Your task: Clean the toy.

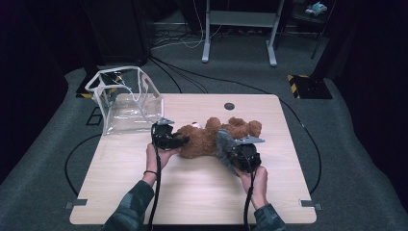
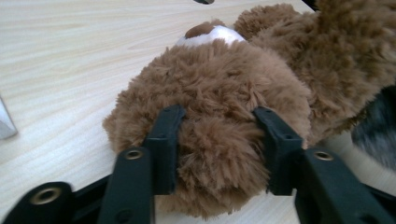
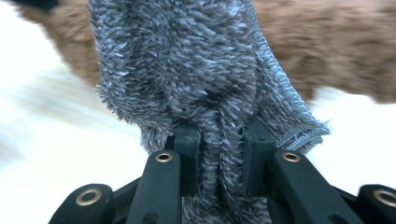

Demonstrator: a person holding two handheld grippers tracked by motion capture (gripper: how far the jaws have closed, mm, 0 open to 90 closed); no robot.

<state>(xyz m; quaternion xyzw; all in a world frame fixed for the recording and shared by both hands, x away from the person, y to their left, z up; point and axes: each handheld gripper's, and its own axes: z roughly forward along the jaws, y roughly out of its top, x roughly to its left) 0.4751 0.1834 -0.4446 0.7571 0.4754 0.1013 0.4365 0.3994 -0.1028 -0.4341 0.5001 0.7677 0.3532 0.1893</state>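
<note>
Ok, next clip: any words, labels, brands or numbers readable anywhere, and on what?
None can be read.
Fluffy brown teddy bear: no tag or label visible.
Shaggy grey cloth: no label visible.
Clear plastic white-trimmed bag: no print visible.
Yellow-and-black striped floor block: hazard stripes, no text.

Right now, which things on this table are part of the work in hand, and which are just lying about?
In the work:
- teddy bear, pinched in the left tool
- grey fluffy cloth, clamped in the right tool

Lying about:
- clear plastic bag, standing open at the table's far left corner
</note>
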